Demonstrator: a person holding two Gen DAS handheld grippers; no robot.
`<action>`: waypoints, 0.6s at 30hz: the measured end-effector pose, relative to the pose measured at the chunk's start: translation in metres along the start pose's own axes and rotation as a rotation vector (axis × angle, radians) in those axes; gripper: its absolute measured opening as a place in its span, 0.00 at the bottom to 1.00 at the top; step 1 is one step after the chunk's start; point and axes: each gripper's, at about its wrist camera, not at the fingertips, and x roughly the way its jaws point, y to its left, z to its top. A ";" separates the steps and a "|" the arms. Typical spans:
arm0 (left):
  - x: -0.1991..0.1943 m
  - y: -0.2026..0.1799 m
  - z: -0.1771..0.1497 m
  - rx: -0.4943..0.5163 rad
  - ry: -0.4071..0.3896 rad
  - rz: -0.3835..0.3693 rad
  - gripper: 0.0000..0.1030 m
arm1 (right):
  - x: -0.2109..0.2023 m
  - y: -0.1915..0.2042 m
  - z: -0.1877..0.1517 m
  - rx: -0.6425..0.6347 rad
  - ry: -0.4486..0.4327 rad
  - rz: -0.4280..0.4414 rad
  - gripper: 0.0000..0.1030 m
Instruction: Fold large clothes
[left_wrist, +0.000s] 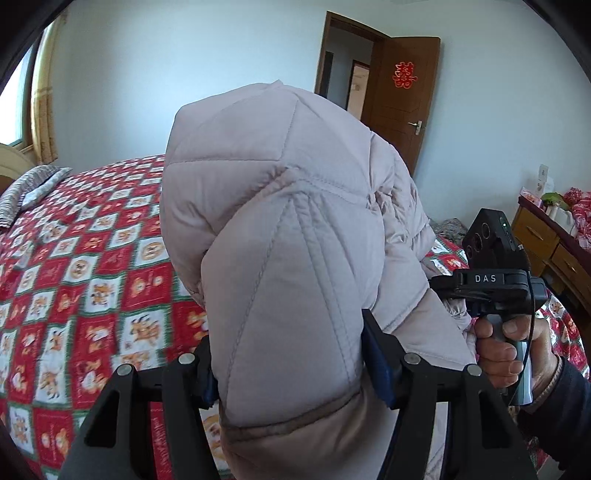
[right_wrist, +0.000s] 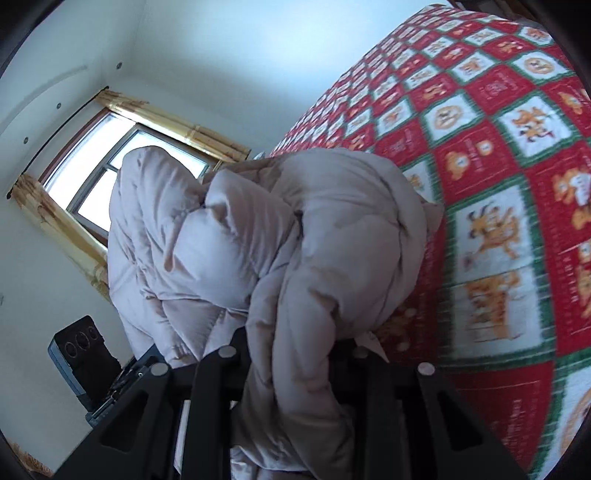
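A pale pink quilted padded jacket (left_wrist: 280, 229) hangs in the air above the bed. My left gripper (left_wrist: 291, 373) is shut on a thick fold of it, the blue pads pressed on both sides. My right gripper (right_wrist: 291, 354) is shut on another bunched part of the same jacket (right_wrist: 306, 236), which billows up in front of the camera. The right gripper also shows in the left wrist view (left_wrist: 491, 284), held by a hand at the right. The fingertips of both grippers are mostly hidden by cloth.
A bed with a red, white and green patterned quilt (left_wrist: 74, 280) lies below; it also shows in the right wrist view (right_wrist: 498, 184). A striped pillow (left_wrist: 29, 188) lies far left. A brown open door (left_wrist: 402, 96) and a wooden dresser (left_wrist: 554, 240) stand behind. A window (right_wrist: 107, 155) is at left.
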 end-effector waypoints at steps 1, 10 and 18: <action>-0.005 0.010 -0.004 -0.013 -0.002 0.016 0.62 | 0.013 0.008 -0.001 -0.010 0.017 0.012 0.27; -0.064 0.091 -0.059 -0.150 0.001 0.152 0.62 | 0.133 0.083 -0.029 -0.100 0.197 0.093 0.26; -0.055 0.144 -0.105 -0.266 0.082 0.238 0.78 | 0.194 0.075 -0.027 -0.082 0.248 -0.003 0.29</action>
